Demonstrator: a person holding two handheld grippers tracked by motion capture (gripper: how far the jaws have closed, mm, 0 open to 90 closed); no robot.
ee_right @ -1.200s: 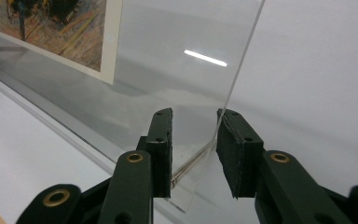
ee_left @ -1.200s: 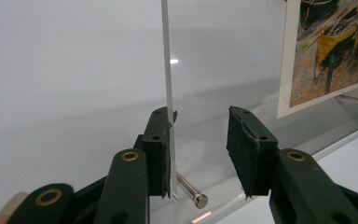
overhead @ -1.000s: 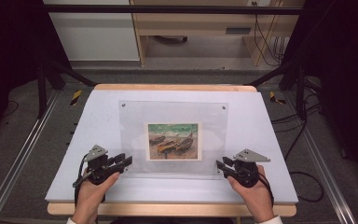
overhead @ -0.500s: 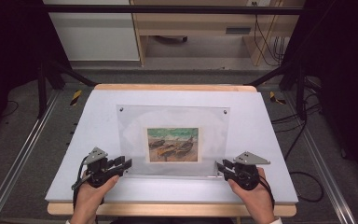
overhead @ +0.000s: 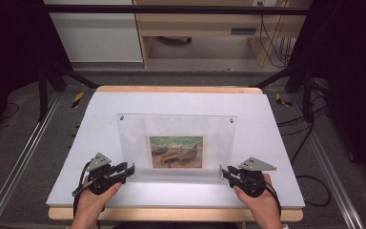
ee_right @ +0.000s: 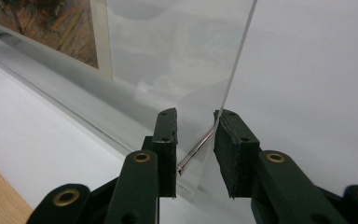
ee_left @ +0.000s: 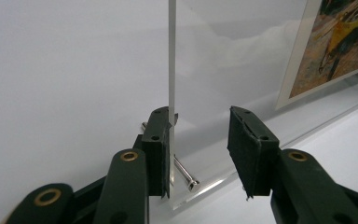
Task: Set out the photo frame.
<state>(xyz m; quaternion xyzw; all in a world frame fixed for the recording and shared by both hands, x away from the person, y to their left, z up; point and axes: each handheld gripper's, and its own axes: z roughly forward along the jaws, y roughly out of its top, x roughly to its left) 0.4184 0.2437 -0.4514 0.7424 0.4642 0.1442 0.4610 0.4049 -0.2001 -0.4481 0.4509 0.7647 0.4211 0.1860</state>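
A clear acrylic frame [overhead: 176, 129] holding a small painting of boats [overhead: 176, 151] stands tilted up on its near edge on the white table top [overhead: 267, 124]. My left gripper [overhead: 129, 171] is at its lower left corner. In the left gripper view the panel's edge [ee_left: 171, 56] rests against one jaw, the other jaw stands apart, and a steel screw [ee_left: 185, 171] sticks out between them. My right gripper [overhead: 225, 172] is at the lower right corner. There the jaws [ee_right: 195, 140] press the panel [ee_right: 182, 56] and its screw [ee_right: 198, 149] from both sides.
The white top lies on a wooden board [overhead: 171, 213] whose edge shows in front. Metal rails [overhead: 19, 162] run along both sides. Black stand legs [overhead: 52, 76] and cables [overhead: 310, 138] lie on the floor beyond the table.
The frame's far edge has risen and come toward me, so the panel now stands steeper. Both grippers have stayed at the lower corners, shifting slightly inward.
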